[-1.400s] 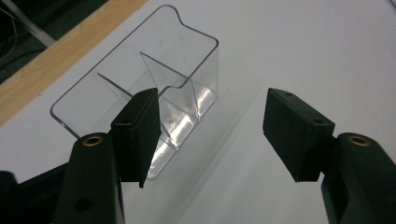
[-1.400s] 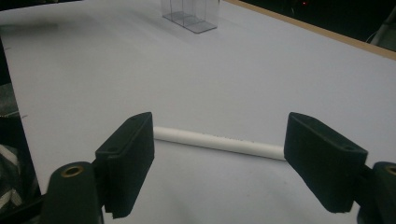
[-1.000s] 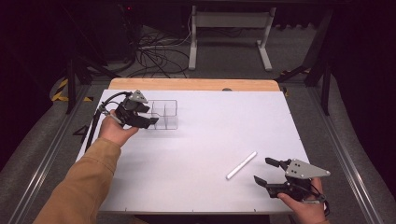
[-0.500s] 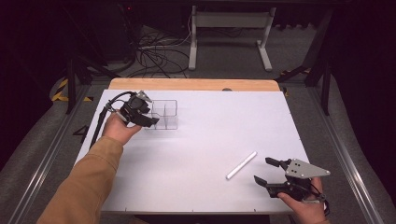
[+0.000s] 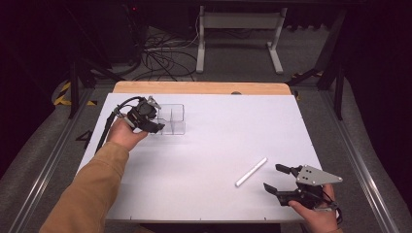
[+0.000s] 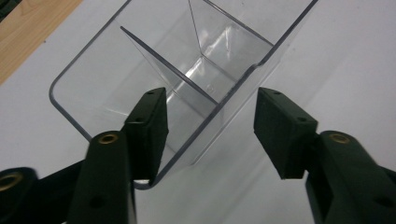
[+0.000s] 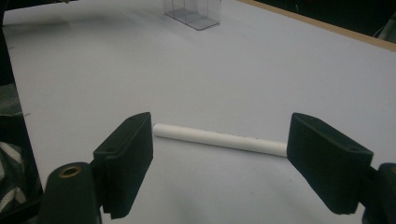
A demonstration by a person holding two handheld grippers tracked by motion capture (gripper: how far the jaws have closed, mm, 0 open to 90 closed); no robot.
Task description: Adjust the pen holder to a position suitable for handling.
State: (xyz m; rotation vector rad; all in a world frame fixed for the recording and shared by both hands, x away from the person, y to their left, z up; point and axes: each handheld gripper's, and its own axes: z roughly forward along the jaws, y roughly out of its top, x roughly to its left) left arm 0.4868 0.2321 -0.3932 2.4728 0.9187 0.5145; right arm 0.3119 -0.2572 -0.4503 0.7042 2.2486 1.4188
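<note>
- Since the earlier frames the left claw has slid a little along the bench toward the clear divided box, and its jaws have just been closing, with the box wall between them; the right claw has stayed put, its jaws having eased apart a touch.
- The left claw's jaws stand apart astride the box's near corner wall, 1 pad inside a compartment, the other outside; no pad presses yet.
- The right claw's jaws stand apart and bare; in its own view the white stick lies crosswise just beyond them, near the bench's front right corner.
- The box sits near the back left corner. It looks light, rigid, slick and crackable: pinch 1 wall, gently.
- The stick looks light, stiff and liable to roll: take it mid-length.
</note>
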